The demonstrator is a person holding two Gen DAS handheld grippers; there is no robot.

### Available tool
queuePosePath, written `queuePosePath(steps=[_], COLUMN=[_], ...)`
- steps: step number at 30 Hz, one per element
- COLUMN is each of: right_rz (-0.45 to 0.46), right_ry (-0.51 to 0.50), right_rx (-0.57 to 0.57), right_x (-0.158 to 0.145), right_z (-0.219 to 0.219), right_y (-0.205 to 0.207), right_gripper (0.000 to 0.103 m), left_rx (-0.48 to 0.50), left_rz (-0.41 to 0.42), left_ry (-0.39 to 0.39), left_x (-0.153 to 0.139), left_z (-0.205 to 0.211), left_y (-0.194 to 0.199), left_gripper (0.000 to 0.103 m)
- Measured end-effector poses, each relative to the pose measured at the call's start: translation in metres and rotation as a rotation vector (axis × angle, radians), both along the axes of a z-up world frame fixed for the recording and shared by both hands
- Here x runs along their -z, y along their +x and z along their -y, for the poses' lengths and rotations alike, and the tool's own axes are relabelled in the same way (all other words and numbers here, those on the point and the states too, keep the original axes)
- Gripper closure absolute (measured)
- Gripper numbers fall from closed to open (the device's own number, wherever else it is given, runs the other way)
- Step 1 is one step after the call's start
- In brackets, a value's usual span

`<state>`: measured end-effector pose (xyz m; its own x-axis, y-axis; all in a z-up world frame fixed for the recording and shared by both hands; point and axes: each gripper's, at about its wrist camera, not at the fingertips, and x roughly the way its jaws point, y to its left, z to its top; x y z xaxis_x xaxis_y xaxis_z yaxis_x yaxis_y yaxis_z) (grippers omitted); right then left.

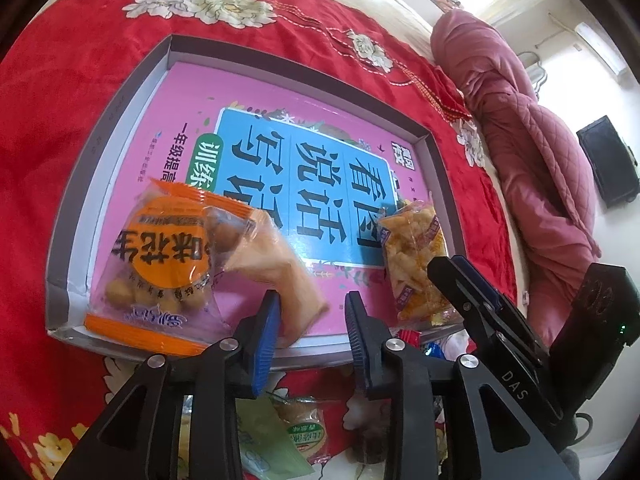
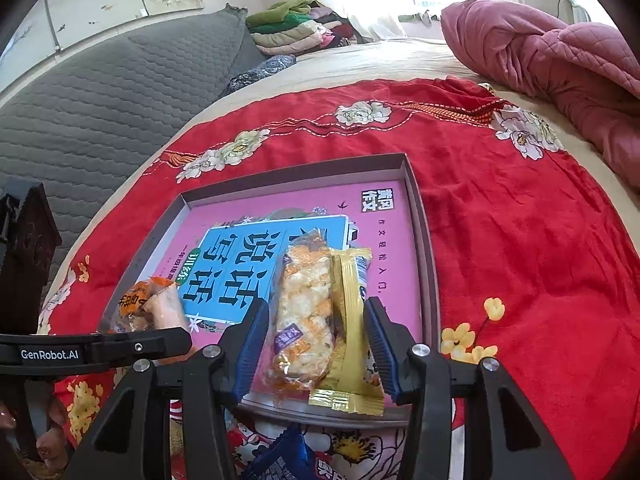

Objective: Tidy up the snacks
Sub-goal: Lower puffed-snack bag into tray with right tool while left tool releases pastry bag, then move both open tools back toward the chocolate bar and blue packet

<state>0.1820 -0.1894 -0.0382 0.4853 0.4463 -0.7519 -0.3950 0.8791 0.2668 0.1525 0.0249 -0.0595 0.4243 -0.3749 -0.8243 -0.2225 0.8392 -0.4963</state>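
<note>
Left gripper jaws wide, empty, above peach packet beside peanut packet in box lid | right gripper jaws wide around cracker packet and yellow packet, seemingly placing; loose snacks outside near edge.

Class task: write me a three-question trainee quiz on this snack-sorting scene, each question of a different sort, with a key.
1. True or false: the peanut packet lies inside the tray.
2. What colour is the blanket under the tray?
3. What lies between the right tool's fingers? A) cracker packet and yellow packet; B) a spoon; C) nothing.
Key: 1 true; 2 red; 3 A.
</note>
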Motion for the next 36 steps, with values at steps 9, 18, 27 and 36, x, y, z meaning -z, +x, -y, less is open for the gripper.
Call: queuePosePath(steps=[9, 18, 27, 36], right_rz=[-0.005, 0.0, 0.044, 0.098], right_ry=[0.005, 0.029, 0.054, 0.059], right_rx=[0.016, 0.017, 0.001, -0.04], right_x=[-0.001, -0.008, -0.025, -0.041], right_z=[0.004, 0.007, 0.011, 0.014], right_y=[0.001, 0.002, -0.005, -0.02], right_gripper=[0.053, 0.053, 0.053, 0.052], left_rx=[-0.016, -0.013, -0.007, -0.009], left_rz=[0.003, 0.02, 0.055, 0.069], left_ry=[0.007, -0.006, 0.008, 0.052], left_x=[-0.003, -0.014, -0.035, -0.049], left_z=[-0.005, -0.006, -0.01, -0.018], left_y=[-0.003, -0.006, -0.018, -0.037], left_gripper=[0.057, 0.051, 0.046, 0.044])
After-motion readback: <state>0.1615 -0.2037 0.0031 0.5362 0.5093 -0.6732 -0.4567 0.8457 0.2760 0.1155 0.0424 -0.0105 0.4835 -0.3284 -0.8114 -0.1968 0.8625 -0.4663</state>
